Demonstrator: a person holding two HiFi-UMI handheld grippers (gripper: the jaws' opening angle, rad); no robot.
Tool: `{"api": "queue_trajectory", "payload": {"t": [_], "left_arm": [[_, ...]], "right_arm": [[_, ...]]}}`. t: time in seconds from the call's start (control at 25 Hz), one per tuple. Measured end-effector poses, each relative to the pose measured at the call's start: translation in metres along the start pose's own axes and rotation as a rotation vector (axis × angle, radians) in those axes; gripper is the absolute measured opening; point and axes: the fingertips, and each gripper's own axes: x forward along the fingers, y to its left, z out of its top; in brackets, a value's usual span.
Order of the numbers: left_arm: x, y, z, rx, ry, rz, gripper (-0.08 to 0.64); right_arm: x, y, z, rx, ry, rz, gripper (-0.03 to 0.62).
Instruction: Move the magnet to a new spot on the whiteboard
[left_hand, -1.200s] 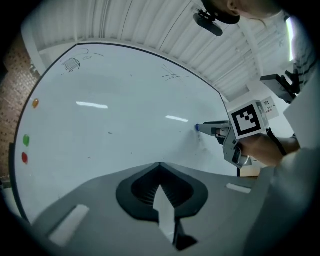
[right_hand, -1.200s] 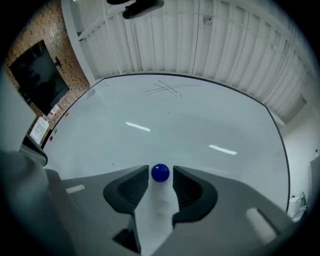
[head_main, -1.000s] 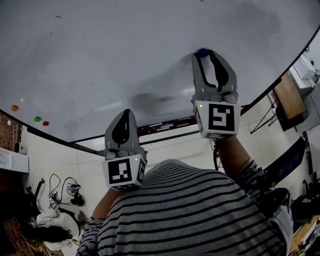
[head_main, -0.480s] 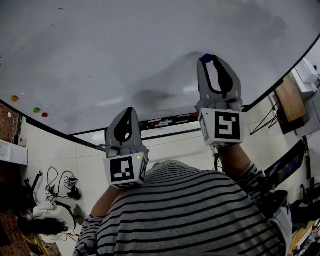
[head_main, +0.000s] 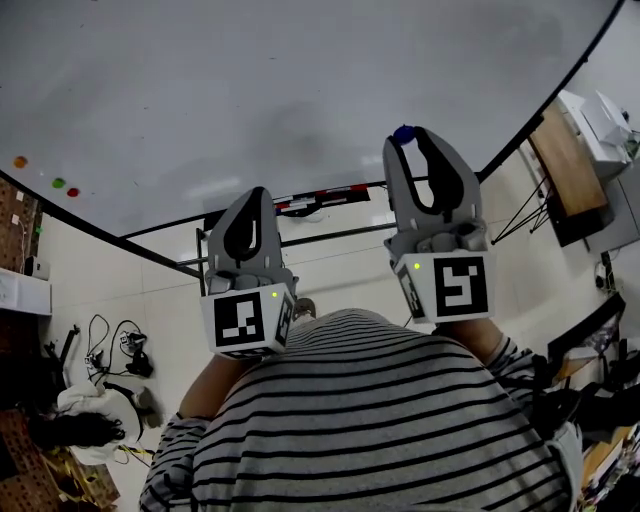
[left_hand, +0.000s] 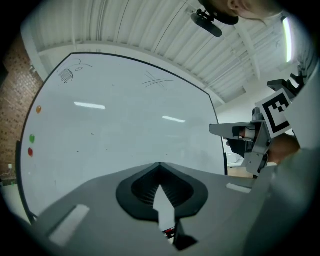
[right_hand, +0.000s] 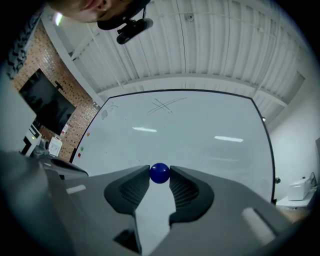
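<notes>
Office-like workroom: whiteboard (head_main: 250, 90), brick wall (left_hand: 14, 90), floor cables (head_main: 112, 340).

dim greyish light, strip-light glare streaks on the whiteboard (right_hand: 200, 150), strong fisheye bending, dark vignetted corners, foreground perhaps slightly soft

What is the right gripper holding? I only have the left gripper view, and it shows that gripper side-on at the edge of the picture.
Observer: The right gripper is shut on a small blue magnet, a round ball pinched right at the jaw tips.
Operator: And where is it against the board?
Observer: In the head view the blue magnet is in front of the lower part of the whiteboard, close to its bottom frame and towards the person's right. I cannot tell whether it touches the surface.
</notes>
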Motion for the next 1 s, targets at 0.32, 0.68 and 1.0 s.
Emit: {"api": "queue_trajectory", "payload": {"t": [0.32, 0.68, 1.0], "left_arm": [[-0.041, -0.049, 0.006, 0.006, -0.013, 0.011, 0.015], [-0.086, -0.074, 0.003, 0.036, -0.002, 0.024, 0.014], [-0.101, -0.076, 0.008, 0.045, -0.024, 0.036, 0.015]], "right_arm": [[-0.076, -0.012, -0.002, 0.047, 0.037, 0.010, 0.124], [-0.123, -0.004, -0.010, 0.059, 0.063, 0.033, 0.124], [-0.127, 0.006, -0.007, 0.079, 0.047, 0.056, 0.124]]}}
